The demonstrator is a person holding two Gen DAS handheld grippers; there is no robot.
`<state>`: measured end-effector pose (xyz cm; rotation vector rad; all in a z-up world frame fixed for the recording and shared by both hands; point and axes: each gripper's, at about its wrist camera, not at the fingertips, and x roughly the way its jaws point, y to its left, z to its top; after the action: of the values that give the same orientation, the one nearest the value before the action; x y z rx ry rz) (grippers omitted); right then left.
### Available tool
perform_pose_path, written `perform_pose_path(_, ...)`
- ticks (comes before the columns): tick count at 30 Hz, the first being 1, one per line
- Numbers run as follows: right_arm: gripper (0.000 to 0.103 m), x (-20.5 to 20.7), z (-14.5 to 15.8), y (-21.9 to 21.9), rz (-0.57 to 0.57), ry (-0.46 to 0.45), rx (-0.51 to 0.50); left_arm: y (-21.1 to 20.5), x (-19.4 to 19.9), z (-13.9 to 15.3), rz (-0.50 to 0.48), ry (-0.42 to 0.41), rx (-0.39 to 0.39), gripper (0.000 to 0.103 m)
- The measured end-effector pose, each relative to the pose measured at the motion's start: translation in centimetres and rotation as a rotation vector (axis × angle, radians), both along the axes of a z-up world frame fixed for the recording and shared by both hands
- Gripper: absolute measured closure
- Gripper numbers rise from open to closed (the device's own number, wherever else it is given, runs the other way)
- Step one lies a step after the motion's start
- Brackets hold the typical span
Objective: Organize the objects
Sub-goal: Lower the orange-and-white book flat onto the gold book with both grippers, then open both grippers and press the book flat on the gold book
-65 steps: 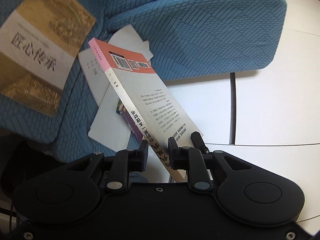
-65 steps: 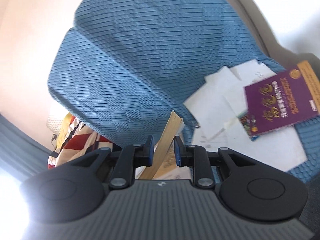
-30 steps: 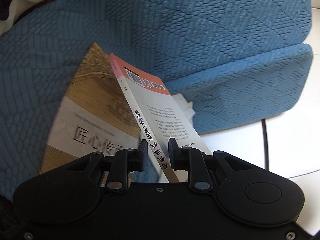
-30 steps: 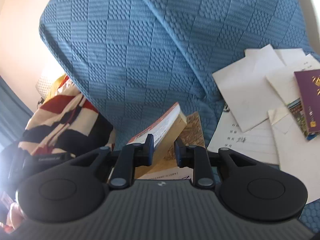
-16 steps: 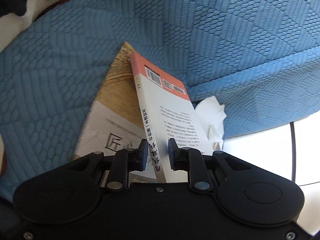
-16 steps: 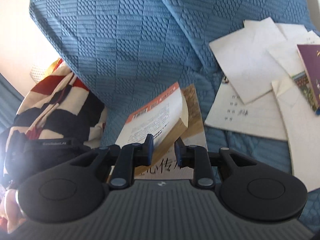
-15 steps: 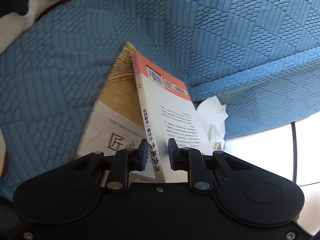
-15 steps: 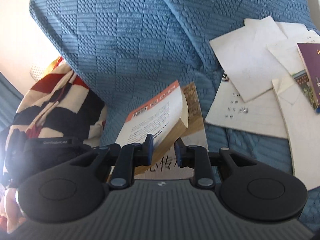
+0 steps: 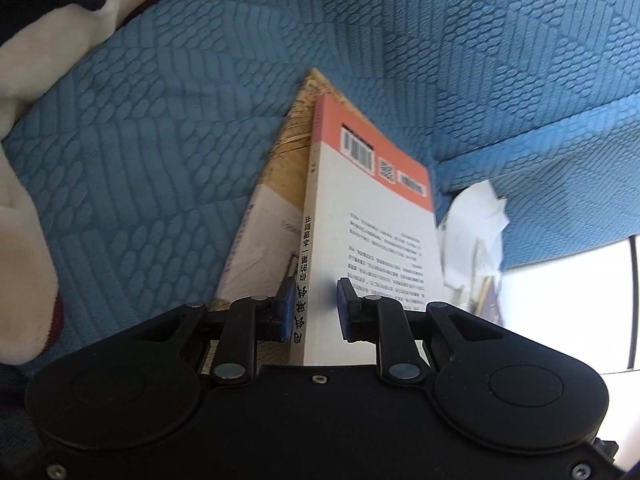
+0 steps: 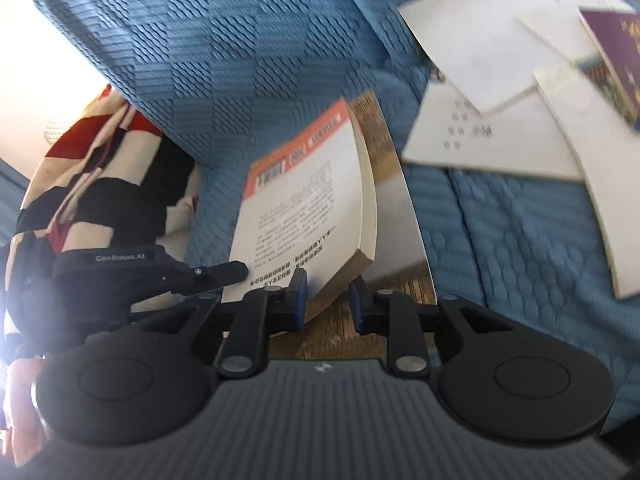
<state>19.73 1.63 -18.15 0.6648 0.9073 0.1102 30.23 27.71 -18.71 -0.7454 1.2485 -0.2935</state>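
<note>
On the blue sofa (image 9: pixel 168 168), the white book (image 9: pixel 384 248) is pinched at its spine end by the left tool (image 9: pixel 311 311) and at its page edge by the right tool (image 10: pixel 327 300). It's angled over the tan book (image 9: pixel 288 148), toward 12 o'clock. Stacking seems underway; next, it probably needs laying flat and square before both grips are let go.

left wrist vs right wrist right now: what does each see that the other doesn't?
Left wrist only: the book's spine text, white floor past the cushion edge.

Right wrist only: the purple book on loose white sheets, the striped cloth, the left gripper's finger on the cover, the page edge.

Both: the orange-banded book, clamped by both the left gripper and right gripper, over a brown book on the blue sofa.
</note>
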Motion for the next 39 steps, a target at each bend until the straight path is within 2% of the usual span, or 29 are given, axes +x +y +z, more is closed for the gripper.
perform_pose_path(5, 0.077, -0.5, -1.0, 0.0, -0.009, 0.05, 0.02, -1.2, -0.2, -0.1, -0.025, -0.009, 0.112, 0.083)
perform_pose_path(7, 0.076, -0.7, -1.1, -0.2, -0.015, 0.064, 0.036, -1.5, -0.4, 0.2, -0.041, -0.02, 0.141, 0.089)
perform_pose_path(12, 0.066, -1.5, -0.5, 0.1, 0.047, 0.108, -0.012, -1.6, -0.7, 0.6, -0.07, -0.04, 0.133, 0.083)
perform_pose_path(13, 0.062, -1.8, -0.2, 0.2, 0.068, 0.102, -0.015, -1.5, -0.8, 0.7, -0.071, -0.046, 0.126, 0.082)
perform_pose_path(15, 0.031, -2.6, 0.5, 0.5, 0.101, 0.081, -0.029, -1.4, -1.0, 0.9, -0.074, -0.057, 0.113, 0.076)
perform_pose_path(16, 0.027, -3.0, 0.9, 0.6, 0.111, 0.057, -0.046, -1.5, -1.1, 1.0, -0.076, -0.064, 0.109, 0.071)
perform_pose_path(17, 0.024, -3.3, 1.4, 0.6, 0.117, 0.034, -0.07, -1.5, -1.1, 1.1, -0.078, -0.072, 0.108, 0.071)
perform_pose_path(23, 0.025, -2.9, 2.6, 1.2, 0.082, -0.091, -0.282, -2.3, -1.2, 1.6, -0.104, -0.1, 0.119, 0.071)
perform_pose_path(29, 0.026, -0.6, 1.5, 1.1, 0.035, -0.146, -0.394, -3.0, -1.5, 1.8, -0.13, -0.134, 0.152, 0.071)
perform_pose_path(37, 0.03, 0.3, -0.6, 0.6, 0.033, -0.079, -0.285, -3.5, -1.7, 1.9, -0.14, -0.154, 0.173, 0.07)
perform_pose_path(38, 0.035, 0.3, -0.9, 0.5, 0.025, -0.066, -0.266, -3.5, -1.6, 1.8, -0.139, -0.154, 0.171, 0.07)
perform_pose_path(39, 0.044, 0.3, -1.0, 0.4, 0.015, -0.054, -0.259, -3.5, -1.6, 1.8, -0.139, -0.154, 0.171, 0.07)
